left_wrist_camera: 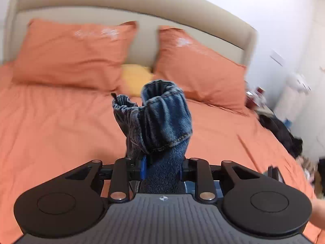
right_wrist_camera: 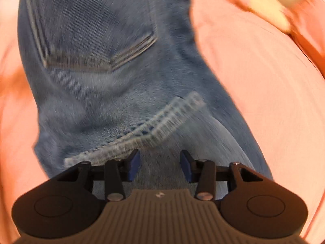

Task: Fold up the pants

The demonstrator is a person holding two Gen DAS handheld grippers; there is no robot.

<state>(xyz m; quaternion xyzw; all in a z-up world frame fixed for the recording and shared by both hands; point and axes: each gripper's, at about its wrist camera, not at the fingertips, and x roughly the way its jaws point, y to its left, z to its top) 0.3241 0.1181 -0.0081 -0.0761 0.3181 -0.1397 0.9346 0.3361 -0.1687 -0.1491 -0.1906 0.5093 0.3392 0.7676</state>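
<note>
Bunching denim (left_wrist_camera: 160, 120) hides the left gripper's (left_wrist_camera: 162, 170) pads.

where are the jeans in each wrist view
Left wrist: the jeans stand bunched at picture centre, clamped in the left gripper.
Right wrist: the jeans fill the upper left and centre, back pocket showing, beyond the right gripper.
Shared landmark: the orange bedsheet under them.
</note>
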